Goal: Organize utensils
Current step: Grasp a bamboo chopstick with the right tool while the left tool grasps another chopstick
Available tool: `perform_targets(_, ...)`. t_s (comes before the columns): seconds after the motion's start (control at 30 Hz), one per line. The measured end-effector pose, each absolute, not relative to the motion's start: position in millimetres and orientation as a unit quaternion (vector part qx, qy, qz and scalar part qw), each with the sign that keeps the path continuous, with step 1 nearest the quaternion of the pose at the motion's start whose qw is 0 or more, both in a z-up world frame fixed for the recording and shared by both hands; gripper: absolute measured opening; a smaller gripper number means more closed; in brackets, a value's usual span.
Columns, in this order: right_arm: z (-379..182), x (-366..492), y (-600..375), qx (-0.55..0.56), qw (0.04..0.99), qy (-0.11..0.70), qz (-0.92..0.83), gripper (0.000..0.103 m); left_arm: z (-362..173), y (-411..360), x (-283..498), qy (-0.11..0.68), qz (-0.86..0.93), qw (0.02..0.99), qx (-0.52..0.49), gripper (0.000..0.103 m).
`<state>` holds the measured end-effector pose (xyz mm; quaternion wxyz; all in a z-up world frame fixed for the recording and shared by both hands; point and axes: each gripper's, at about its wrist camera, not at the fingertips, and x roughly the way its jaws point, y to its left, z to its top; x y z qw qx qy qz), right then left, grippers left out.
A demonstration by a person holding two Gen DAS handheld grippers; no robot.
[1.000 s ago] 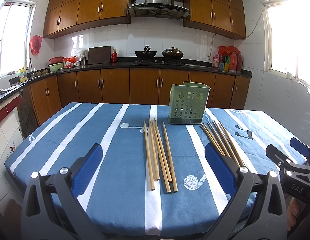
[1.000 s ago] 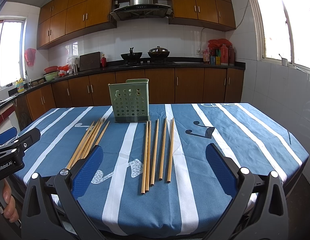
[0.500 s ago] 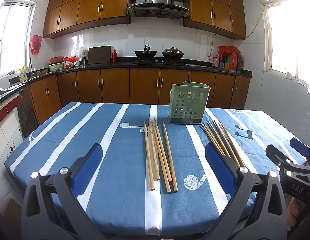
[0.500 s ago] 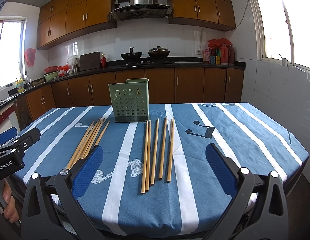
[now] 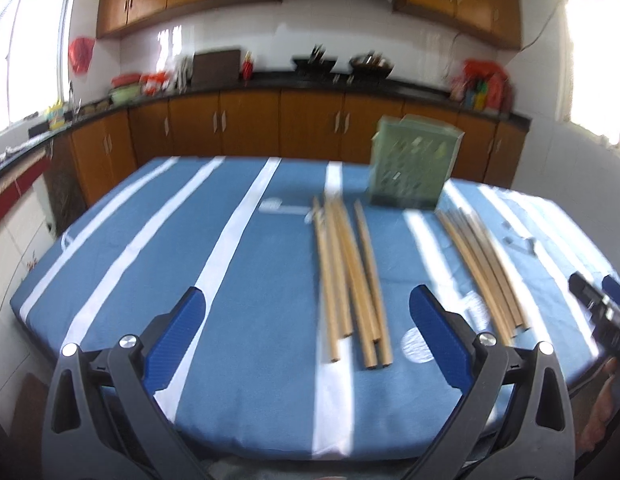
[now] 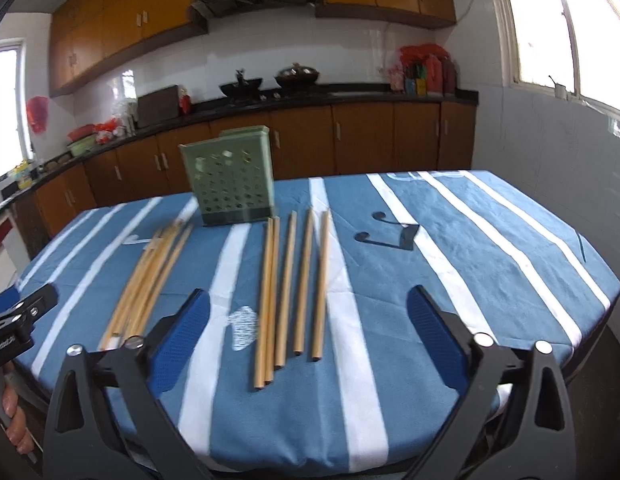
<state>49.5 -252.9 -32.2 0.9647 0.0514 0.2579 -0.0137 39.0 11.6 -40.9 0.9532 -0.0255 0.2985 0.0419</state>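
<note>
I have my left gripper [image 5: 307, 328] and right gripper [image 6: 307, 324] both spread wide, holding nothing, above the near edge of the blue striped tablecloth [image 6: 490, 248]. 2 groups of chopsticks, left chopsticks [image 5: 352, 276] and right chopsticks [image 6: 291, 284], lie flat before the green holder [image 6: 229, 180].

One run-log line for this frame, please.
left hand-held gripper open | right hand-held gripper open | chopsticks on tablecloth | green holder upright

Left view motion-blurred — green holder [image 5: 414, 162] holes smeared, right claw [image 5: 602, 308] cut off at edge
</note>
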Motion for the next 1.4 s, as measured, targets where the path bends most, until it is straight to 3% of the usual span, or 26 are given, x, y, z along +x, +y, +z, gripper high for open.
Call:
perform_targets(0.13,-40.7,84.0,-266.5,0.072,0.948,0.310,-0.025,0.068,-50.7,30.1,56.4,0.337,0.055,0.939,-0.045,0.099)
perform_targets(0.2,-47.7,101.4,-268.2,0.076,0.939,0.335,-0.023,0.051,-50.6,41.0,62.7,0.349,0.060,0.933,-0.058,0.099)
perform_targets(0.3,-58.8,123.1,-268.7,0.076,0.928,0.365,-0.021,0.038,-55.6,53.7,71.7,0.364,0.061,0.926,-0.077,0.099)
perform_targets(0.37,-66.3,135.5,-267.6,0.076,0.921,0.382,-0.016,0.033,-57.4,58.0,76.6,0.370,0.058,0.924,-0.081,0.099)
perform_targets(0.53,-84.1,158.0,-264.1,0.070,0.907,0.415,-0.011,0.027,-63.6,55.6,91.3,0.385,0.042,0.919,-0.071,0.083)
perform_targets(0.7,-98.0,164.5,-267.6,0.071,0.900,0.429,-0.018,0.009,-69.7,46.6,106.2,0.401,0.022,0.914,-0.060,0.070)
perform_targets(1.17,-98.1,170.8,-276.2,0.069,0.903,0.424,-0.026,0.008,-94.4,14.4,153.9,0.454,-0.016,0.891,0.002,0.024)
perform_targets(1.23,-98.0,172.1,-275.7,0.066,0.903,0.424,-0.024,0.008,-94.2,13.9,156.1,0.455,-0.013,0.891,0.006,0.010)
perform_targets(1.4,-97.5,185.6,-278.5,0.053,0.904,0.425,-0.021,0.008,-92.9,25.1,178.6,0.456,-0.003,0.890,0.003,0.008)
